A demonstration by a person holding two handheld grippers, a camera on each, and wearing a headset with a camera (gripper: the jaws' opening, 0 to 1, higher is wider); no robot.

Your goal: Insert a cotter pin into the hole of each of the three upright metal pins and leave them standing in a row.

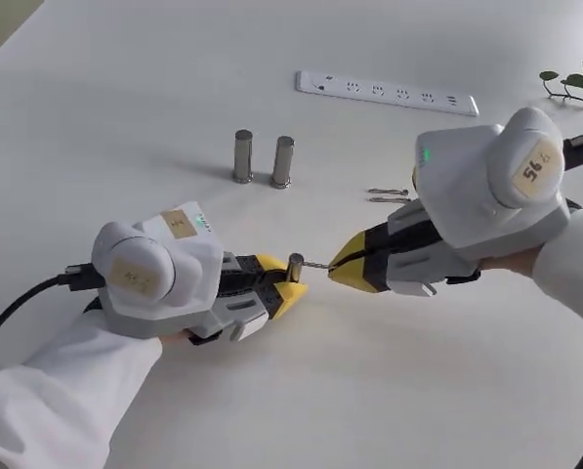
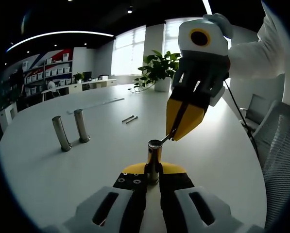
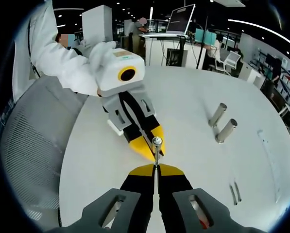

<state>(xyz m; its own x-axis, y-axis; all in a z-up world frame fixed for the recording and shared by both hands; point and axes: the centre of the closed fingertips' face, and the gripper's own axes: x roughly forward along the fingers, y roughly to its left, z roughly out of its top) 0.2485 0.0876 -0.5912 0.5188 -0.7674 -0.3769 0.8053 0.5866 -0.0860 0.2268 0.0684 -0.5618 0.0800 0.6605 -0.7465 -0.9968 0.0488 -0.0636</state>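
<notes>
- Standing upright, one metal pin, the held pin (image 1: pixel 295 264), is squeezed between the shut yellow jaws of the left gripper (image 1: pixel 289 283).
- In the left gripper view, the held pin (image 2: pixel 154 155) is seen rising from between the jaws, with its round top showing.
- A thin cotter pin (image 1: pixel 316 264) is pinched in the shut jaws of the right gripper (image 1: pixel 338 266), just to the right of the held pin.
- The cotter pin is pointed sideways at the top of the held pin, and its tip is seen touching it there.
- It cannot be told if the tip is inside the hole.
- In the right gripper view, the cotter pin (image 3: pixel 156 158) is seen running straight out from the jaws to the held pin (image 3: pixel 157 141).
- Two other metal pins (image 1: pixel 243 156) are stood upright side by side on the white table (image 1: pixel 125 107), well behind the held pin and a little to its left.
- Two spare cotter pins (image 1: pixel 389 195) are laid flat on the table, behind the held pin and to its right.
- A white power strip (image 1: pixel 387 92) is laid far behind the held pin, past the two other metal pins.
</notes>
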